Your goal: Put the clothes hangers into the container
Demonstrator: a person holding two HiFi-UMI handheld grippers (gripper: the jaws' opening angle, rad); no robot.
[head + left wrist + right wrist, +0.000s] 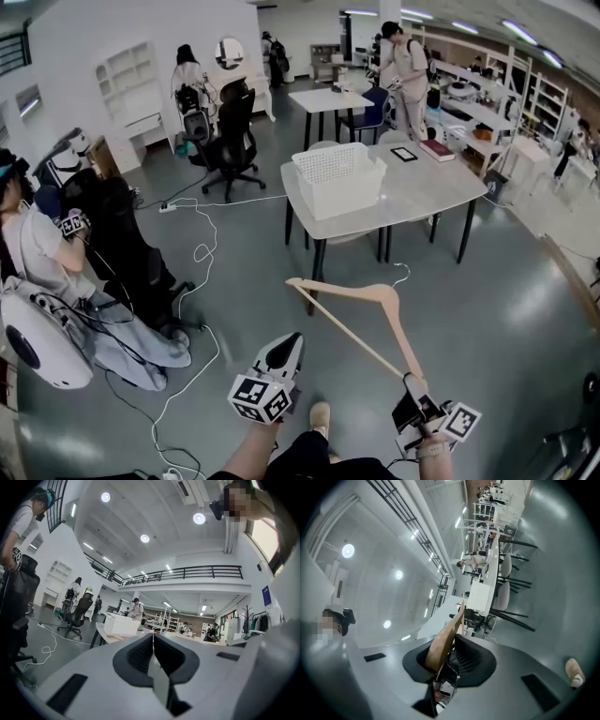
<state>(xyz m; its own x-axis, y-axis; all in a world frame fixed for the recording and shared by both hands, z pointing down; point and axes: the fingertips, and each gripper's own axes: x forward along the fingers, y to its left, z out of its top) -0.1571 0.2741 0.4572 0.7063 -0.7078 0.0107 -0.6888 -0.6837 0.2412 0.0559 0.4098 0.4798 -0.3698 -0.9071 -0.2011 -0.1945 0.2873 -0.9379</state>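
Observation:
A pale wooden clothes hanger [361, 314] hangs in the air over the grey floor, held by one arm end in my right gripper [414, 386] at the bottom right. In the right gripper view the hanger's wooden arm [443, 641] sits clamped between the dark pads. The white slatted container [338, 178] stands on the near left part of the light table [417, 197], well ahead of the hanger. My left gripper [281, 356] is at the bottom centre, its jaws pressed together with nothing in them; in its own view the container [120, 623] shows far ahead.
A black frame [404, 154] and a dark red book [437, 150] lie on the table. A seated person [56, 262] with gear is at the left, white cables [202, 253] trail over the floor, and a black office chair [232, 141] stands behind. People work at the far benches.

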